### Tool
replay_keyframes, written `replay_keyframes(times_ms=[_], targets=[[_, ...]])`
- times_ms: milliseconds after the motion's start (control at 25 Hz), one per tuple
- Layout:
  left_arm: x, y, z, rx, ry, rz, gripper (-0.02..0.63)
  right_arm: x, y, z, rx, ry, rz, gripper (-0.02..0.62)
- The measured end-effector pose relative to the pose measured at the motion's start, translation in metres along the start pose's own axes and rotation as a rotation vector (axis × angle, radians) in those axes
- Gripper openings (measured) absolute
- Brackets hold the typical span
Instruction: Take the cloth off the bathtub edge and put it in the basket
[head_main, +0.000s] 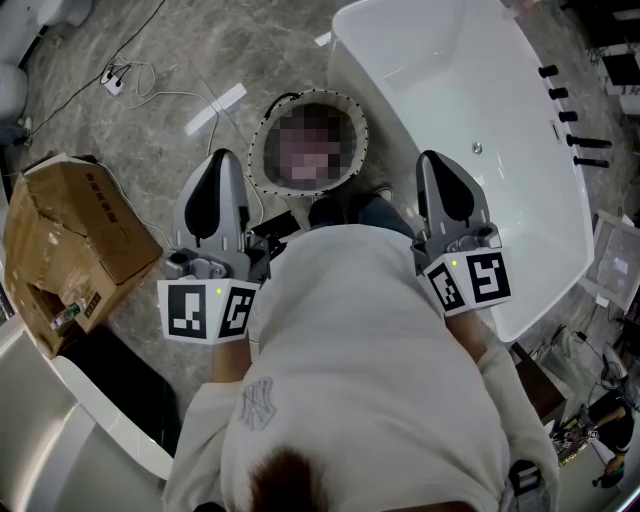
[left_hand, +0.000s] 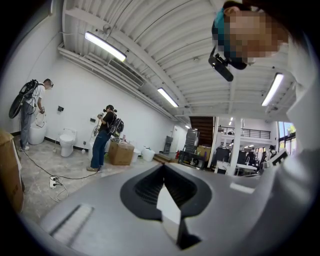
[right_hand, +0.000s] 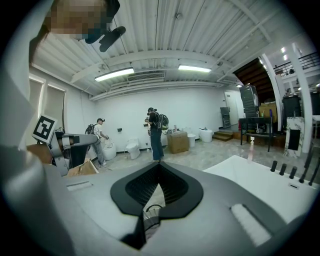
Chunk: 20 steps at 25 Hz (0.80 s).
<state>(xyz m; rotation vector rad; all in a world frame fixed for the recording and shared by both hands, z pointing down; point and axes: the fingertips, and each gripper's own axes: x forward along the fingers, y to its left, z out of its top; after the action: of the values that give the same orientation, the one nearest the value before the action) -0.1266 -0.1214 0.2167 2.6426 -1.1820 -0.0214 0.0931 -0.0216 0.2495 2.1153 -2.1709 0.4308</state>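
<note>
We hold the left gripper (head_main: 220, 165) and right gripper (head_main: 436, 168) out in front, side by side. Both claws are pressed together, with nothing in them.

Head view: we see a glossy white oval bathtub (head_main: 470, 90) at two o'clock. A round basket (head_main: 262, 130) with a pale, dark-dotted rim is at twelve, and a brown cardboard box (head_main: 70, 230) at nine. The stone floor (head_main: 200, 50) is grey and veined. Our grey left gripper (head_main: 222, 158) and grey right gripper (head_main: 430, 157) bear black inlays (head_main: 205, 205) and black-and-white square-patterned marker cubes (head_main: 470, 280).
</note>
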Motion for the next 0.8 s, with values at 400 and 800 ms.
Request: replay_keyframes(times_ms=[400, 800], targets=[[-0.0015, 0.0046, -0.0012, -0.002, 0.004, 0.004, 0.049, 0.0006, 0.0023, -0.0005, -0.006, 0.001, -0.002, -0.002], [-0.0012, 0.0057, -0.0005, 0.016, 0.003, -0.003, 0.049, -0.0027, 0.0025, -0.0016, -0.007, 0.002, -0.018, -0.002]])
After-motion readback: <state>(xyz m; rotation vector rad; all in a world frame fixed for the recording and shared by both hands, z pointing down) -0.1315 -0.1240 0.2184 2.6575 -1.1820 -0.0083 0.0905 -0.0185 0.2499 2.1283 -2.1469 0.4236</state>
